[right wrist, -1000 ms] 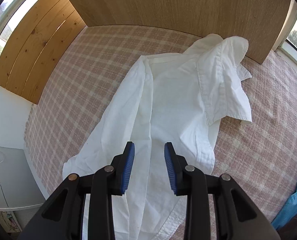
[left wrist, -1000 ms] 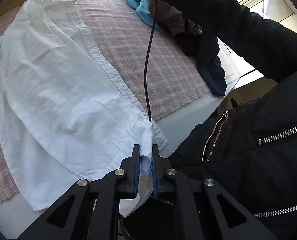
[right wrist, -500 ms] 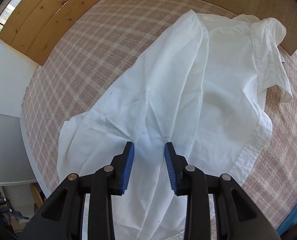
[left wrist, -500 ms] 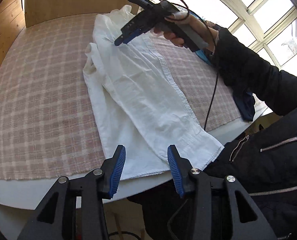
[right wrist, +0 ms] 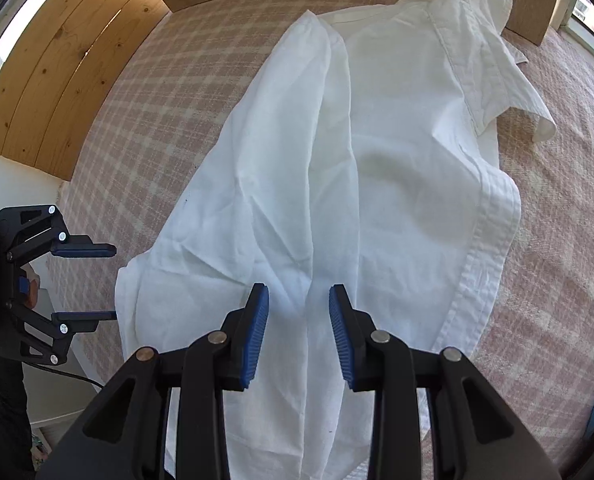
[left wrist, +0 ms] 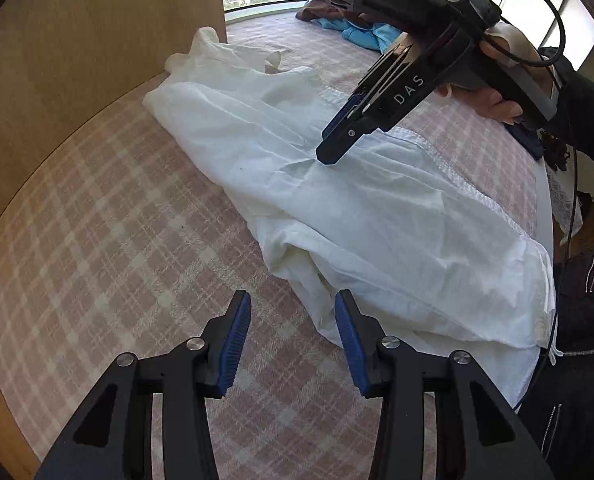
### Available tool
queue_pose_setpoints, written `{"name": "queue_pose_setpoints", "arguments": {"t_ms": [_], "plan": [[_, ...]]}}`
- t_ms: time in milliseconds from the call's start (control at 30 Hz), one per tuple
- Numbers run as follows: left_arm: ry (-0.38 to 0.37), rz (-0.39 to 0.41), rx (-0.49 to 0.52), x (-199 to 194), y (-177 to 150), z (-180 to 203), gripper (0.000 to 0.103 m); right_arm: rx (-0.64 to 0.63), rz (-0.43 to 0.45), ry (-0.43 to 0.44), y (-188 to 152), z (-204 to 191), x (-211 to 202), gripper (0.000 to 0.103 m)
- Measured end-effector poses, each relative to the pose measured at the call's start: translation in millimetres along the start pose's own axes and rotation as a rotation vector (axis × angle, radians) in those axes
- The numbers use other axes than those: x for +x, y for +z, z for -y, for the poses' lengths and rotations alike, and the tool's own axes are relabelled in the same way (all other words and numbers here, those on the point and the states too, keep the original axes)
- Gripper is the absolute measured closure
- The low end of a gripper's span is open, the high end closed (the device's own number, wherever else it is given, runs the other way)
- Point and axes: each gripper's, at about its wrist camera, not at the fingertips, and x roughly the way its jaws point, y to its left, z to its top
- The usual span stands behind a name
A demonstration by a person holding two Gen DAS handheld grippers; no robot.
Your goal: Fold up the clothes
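Note:
A white shirt (left wrist: 377, 208) lies lengthwise on the pink plaid cloth (left wrist: 109, 240), its collar at the far end by the wooden wall. My left gripper (left wrist: 293, 332) is open and empty, low over the cloth beside the shirt's near folded edge. My right gripper (right wrist: 299, 332) is open and empty, hovering over the shirt's (right wrist: 377, 160) middle. It also shows in the left wrist view (left wrist: 333, 148), tips just above the fabric. The left gripper shows in the right wrist view (right wrist: 97, 280) at the table's left edge.
A wooden wall (left wrist: 77, 48) borders the table at the far side. A pile of blue and brown clothes (left wrist: 357, 28) lies at the far corner by the window. The person's dark jacket (left wrist: 585, 320) is at the right table edge.
My left gripper let go of the shirt's hem, opened, and swung round to the shirt's other side. My right gripper moved down along the shirt toward its middle, staying open.

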Motion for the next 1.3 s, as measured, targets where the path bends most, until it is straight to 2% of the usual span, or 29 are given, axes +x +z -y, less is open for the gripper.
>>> {"name": "queue_pose_setpoints", "arguments": {"t_ms": [133,267,333,400,467,533,700,767,800,833,867,933,1067,1167,1300], "plan": [[-0.020,-0.015,0.082,17,6,-3,0.061,0.043,-0.008,-0.003,-5,4,2,0.072],[-0.087,-0.002,0.083,25,14,-7,0.061,0.056,-0.012,-0.019,-7,4,4,0.071],[-0.126,0.005,0.049,28,17,-12,0.063,0.061,-0.008,-0.023,-8,4,4,0.071],[-0.165,0.011,0.001,32,19,-19,0.087,0.074,-0.005,-0.019,-9,6,3,0.071],[-0.159,0.011,-0.033,35,18,-24,0.094,0.085,-0.007,-0.019,-10,9,4,0.071],[-0.158,0.009,-0.044,34,11,-28,0.095,0.095,-0.008,-0.018,-12,12,5,0.071],[-0.165,0.022,-0.077,27,-3,-36,0.093,0.109,-0.011,-0.005,-14,19,4,0.071],[-0.154,0.031,-0.029,23,-6,-20,0.090,0.104,-0.014,-0.017,-15,19,4,0.071],[-0.148,0.036,-0.003,21,-8,-11,0.085,0.102,-0.016,-0.022,-15,19,4,0.071],[-0.142,0.041,0.023,18,-9,-2,0.072,0.101,-0.017,-0.026,-16,19,3,0.070],[-0.135,0.046,0.049,16,-11,7,0.065,0.102,-0.018,-0.025,-16,19,3,0.070],[-0.123,0.056,0.100,12,-14,25,0.065,0.105,-0.020,-0.022,-17,20,3,0.067],[-0.037,0.025,0.142,22,-17,37,0.065,0.112,-0.024,-0.021,-19,24,3,0.066],[-0.039,0.011,0.090,31,-12,29,0.065,0.102,-0.025,-0.035,-21,24,2,0.066],[-0.099,0.037,0.033,33,-4,23,0.066,0.100,-0.027,-0.040,-24,28,1,0.065]]}}
